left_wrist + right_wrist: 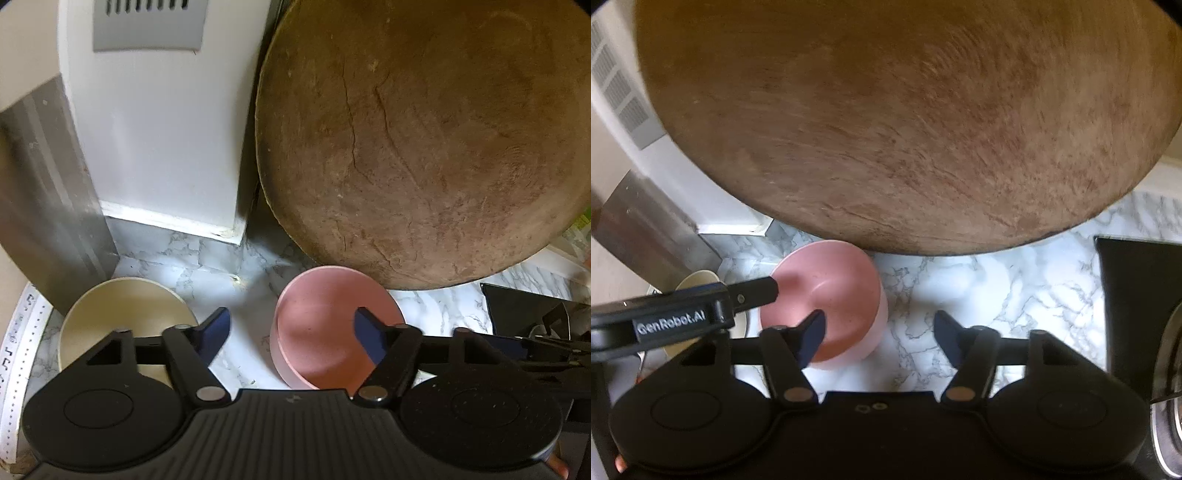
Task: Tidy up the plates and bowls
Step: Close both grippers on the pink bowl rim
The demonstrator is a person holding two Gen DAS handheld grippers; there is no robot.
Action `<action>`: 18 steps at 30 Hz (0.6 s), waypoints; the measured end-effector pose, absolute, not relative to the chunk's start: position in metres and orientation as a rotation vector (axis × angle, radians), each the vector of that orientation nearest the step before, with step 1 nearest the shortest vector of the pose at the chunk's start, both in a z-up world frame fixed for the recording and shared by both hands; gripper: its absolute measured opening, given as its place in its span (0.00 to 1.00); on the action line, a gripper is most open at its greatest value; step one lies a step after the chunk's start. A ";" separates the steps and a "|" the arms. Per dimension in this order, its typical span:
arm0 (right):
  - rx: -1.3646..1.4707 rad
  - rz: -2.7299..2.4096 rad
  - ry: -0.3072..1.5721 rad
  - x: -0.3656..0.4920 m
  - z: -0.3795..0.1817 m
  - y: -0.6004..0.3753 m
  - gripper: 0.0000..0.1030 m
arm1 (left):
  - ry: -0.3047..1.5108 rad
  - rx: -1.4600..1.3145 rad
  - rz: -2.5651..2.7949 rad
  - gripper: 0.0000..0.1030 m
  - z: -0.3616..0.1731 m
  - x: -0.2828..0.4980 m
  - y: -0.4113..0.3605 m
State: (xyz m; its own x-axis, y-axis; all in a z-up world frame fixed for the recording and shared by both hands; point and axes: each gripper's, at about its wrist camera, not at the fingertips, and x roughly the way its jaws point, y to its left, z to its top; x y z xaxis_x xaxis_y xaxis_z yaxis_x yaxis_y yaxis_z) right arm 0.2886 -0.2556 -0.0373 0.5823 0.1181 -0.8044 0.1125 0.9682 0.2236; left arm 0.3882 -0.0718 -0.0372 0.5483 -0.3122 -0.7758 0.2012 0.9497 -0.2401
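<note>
On the marble bench [229,266], the left tongs [291,330] hang spread wide and hold nothing; their right finger sits over the pink bowl [325,325] at about 1 o'clock of the view's centre, while the left finger lies beside the cream bowl [122,314] at 9 o'clock. The right tongs [879,338] are likewise spread and empty, the left finger overlapping the pink bowl's [831,288] rim at 10 o'clock. A large round wooden board [424,147] leans upright just behind the pink bowl, beside a white appliance [159,129].
</note>
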 end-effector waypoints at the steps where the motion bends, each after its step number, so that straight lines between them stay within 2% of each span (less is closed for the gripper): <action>1: 0.270 0.003 0.959 0.290 -0.039 -0.256 0.51 | 0.951 -0.124 -0.307 0.62 -0.039 0.390 -0.073; 5: 0.284 0.001 0.973 0.295 -0.043 -0.256 0.39 | 0.966 -0.100 -0.319 0.49 -0.043 0.394 -0.079; 7: 0.290 0.005 0.982 0.297 -0.045 -0.253 0.34 | 0.982 -0.092 -0.319 0.38 -0.046 0.396 -0.082; 11: 0.292 0.010 0.993 0.301 -0.050 -0.249 0.24 | 1.002 -0.089 -0.312 0.32 -0.052 0.398 -0.084; 13: 0.291 0.008 0.995 0.301 -0.051 -0.247 0.19 | 1.007 -0.084 -0.311 0.25 -0.054 0.398 -0.084; 18: 0.289 0.000 1.003 0.303 -0.055 -0.246 0.11 | 1.007 -0.072 -0.290 0.16 -0.058 0.397 -0.084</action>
